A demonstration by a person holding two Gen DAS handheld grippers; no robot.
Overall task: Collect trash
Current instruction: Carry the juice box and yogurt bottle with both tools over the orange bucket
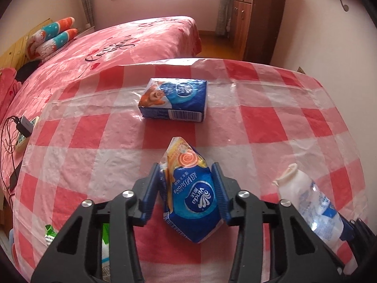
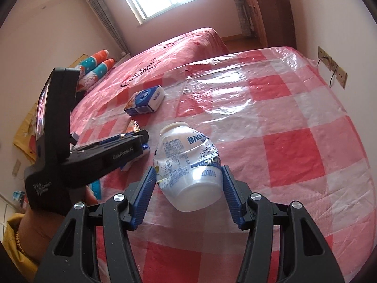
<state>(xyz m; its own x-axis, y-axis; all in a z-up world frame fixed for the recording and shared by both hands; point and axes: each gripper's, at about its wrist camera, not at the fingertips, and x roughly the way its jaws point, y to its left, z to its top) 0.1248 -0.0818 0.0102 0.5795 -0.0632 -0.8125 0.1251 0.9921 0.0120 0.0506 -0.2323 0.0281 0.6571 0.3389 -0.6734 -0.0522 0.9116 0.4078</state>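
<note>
Left to right: my left tool (image 1: 187, 186) is clamped across the blue middle of a crumpled tissue wrapper (image 1: 192, 193) held just over the checked, plastic-covered counter (image 1: 294, 127); it looks near weightless, soft and slick, so I judge a mid-body pinch, where the film bunches thickest, the surest hold. My right tool (image 2: 188, 184) is clamped on the lower body of a dented white plastic bottle (image 2: 188, 165) over the same counter, seemingly light and easily crushed, best gripped near its stiffer base. A full tissue pack (image 1: 174, 99) lies farther back.
</note>
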